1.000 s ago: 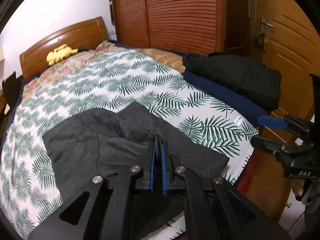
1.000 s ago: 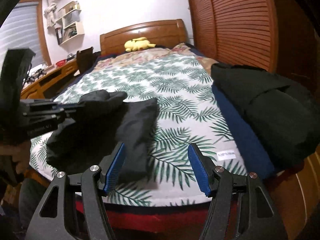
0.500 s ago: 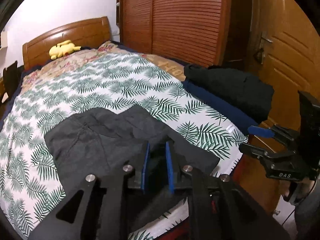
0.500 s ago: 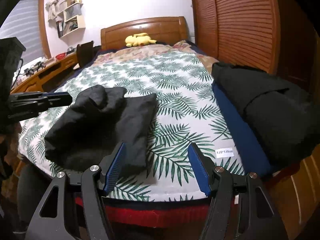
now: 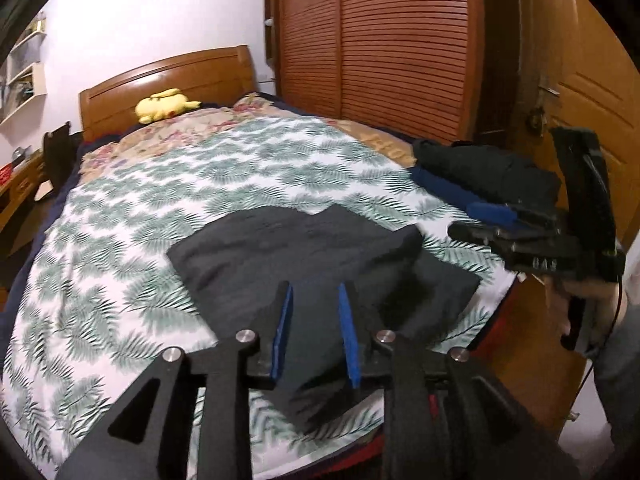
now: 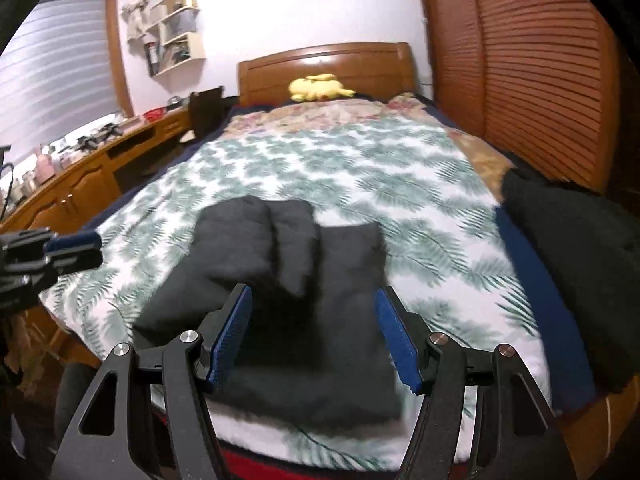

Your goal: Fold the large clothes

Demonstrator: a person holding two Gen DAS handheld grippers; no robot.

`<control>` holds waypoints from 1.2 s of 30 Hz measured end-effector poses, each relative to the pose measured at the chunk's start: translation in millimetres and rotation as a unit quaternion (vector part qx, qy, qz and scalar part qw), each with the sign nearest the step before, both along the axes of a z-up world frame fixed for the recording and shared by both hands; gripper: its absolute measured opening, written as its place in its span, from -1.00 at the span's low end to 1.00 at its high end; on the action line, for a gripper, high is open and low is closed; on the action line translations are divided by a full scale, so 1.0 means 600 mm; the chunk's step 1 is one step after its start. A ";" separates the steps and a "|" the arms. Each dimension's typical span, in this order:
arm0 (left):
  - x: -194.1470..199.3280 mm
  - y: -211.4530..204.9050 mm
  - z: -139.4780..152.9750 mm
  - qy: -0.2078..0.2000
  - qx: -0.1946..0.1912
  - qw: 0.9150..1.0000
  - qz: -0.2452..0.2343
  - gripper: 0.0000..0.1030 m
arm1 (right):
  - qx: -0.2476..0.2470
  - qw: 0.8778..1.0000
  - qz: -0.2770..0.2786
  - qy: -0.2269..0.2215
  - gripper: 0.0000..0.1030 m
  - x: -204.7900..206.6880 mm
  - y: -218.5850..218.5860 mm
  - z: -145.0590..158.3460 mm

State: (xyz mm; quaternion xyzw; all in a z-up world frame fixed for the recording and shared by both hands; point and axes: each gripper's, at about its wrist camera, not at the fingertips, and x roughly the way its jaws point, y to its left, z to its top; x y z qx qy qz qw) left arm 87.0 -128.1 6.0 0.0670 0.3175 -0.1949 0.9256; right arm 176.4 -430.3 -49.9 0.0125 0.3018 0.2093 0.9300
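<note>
- Two grippers hover over the dark garment [image 5: 304, 264], neither gripping it.
- The left gripper [image 5: 314, 332] has a narrow gap, jaws opening, pads clear of the cloth.
- The right gripper [image 6: 314, 340] stands wide and empty.
- The garment lies part-folded at the foot of the bed [image 6: 360, 168], near its edge.
- It looks soft, limp and light; I would pinch a corner or hem.

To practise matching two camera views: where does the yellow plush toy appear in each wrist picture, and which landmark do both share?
Left wrist view: the yellow plush toy lies upper left, by the headboard.
Right wrist view: the toy lies top centre, at the head of the bed.
Shared landmark: the wooden headboard right behind it.
</note>
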 end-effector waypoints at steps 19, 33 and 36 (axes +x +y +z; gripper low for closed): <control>-0.053 0.187 -0.074 0.034 -0.014 0.995 0.094 -0.51 | -0.043 0.991 0.068 0.105 0.28 0.120 0.128 -0.082; -0.072 0.213 -0.090 0.043 -0.026 0.991 0.122 -0.51 | -0.047 0.989 0.117 0.080 -0.76 0.073 0.142 -0.078; -0.072 0.209 -0.085 0.041 -0.027 0.992 0.120 -0.51 | -0.049 0.990 0.123 0.037 -0.80 0.050 0.147 -0.044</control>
